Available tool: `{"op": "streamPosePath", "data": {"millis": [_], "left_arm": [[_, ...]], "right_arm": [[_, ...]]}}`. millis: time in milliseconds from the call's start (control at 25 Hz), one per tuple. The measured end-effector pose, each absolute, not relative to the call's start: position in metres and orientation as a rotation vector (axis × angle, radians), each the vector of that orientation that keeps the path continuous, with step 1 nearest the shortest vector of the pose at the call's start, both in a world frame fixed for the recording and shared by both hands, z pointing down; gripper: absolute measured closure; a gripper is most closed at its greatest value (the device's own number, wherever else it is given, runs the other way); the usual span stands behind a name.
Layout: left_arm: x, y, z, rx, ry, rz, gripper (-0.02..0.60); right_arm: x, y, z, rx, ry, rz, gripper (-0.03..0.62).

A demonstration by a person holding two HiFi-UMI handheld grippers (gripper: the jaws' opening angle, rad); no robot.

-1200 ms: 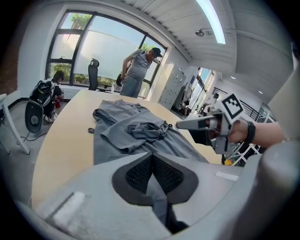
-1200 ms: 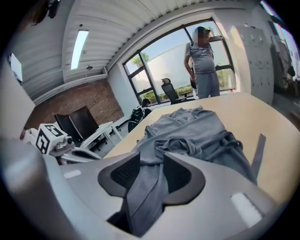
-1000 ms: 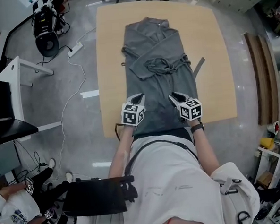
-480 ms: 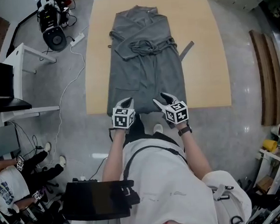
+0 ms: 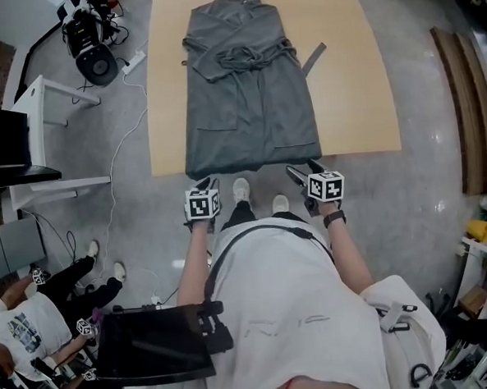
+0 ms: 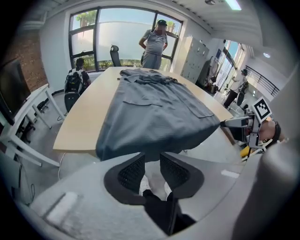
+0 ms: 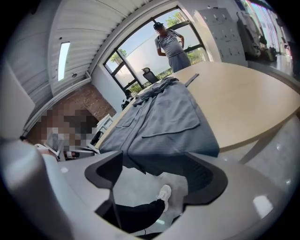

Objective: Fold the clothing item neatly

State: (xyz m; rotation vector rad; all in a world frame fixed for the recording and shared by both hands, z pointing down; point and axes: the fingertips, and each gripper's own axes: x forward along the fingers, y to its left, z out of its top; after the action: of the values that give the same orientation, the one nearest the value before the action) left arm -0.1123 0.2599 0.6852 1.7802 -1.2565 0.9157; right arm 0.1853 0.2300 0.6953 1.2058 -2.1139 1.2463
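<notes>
Empty jaws of left gripper (image 5: pixel 206 184) and right gripper (image 5: pixel 300 171) have just been opening, right wider, off the grey robe (image 5: pixel 249 90); only gripper views show a person (image 6: pixel 156 40)

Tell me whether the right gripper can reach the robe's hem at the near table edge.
Probably yes. The right gripper sits just off the hem, which hangs over the table edge; its jaws have just been opening, nothing is between them, and nothing blocks the way.
</notes>
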Motion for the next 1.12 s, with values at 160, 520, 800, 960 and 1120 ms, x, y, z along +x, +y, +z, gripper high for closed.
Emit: {"op": "streamPosePath", "data": {"millis": [160, 520, 800, 960, 1120], "left_arm": [[-0.156, 0.271, 0.715, 1.696, -1.246, 0.927, 0.417], [-0.184, 0.248, 0.759, 1.644, -1.213, 0.875, 0.239], [-0.155, 0.239, 0.772, 1.642, -1.122, 0.851, 0.245], [-0.129, 0.241, 0.771, 1.655, -1.051, 0.790, 0.271], [-0.107, 0.240, 0.763, 1.680, -1.017, 0.739, 0.366]], "right_arm": [[0.214, 0.232, 0.728, 1.249, -2.045, 1.260, 0.157], [0.219, 0.218, 0.766, 1.270, -2.010, 1.290, 0.089], [0.176, 0.212, 0.766, 1.207, -2.036, 1.343, 0.091], [0.155, 0.211, 0.765, 1.187, -2.041, 1.360, 0.154], [0.142, 0.216, 0.757, 1.156, -2.064, 1.388, 0.385]]}}
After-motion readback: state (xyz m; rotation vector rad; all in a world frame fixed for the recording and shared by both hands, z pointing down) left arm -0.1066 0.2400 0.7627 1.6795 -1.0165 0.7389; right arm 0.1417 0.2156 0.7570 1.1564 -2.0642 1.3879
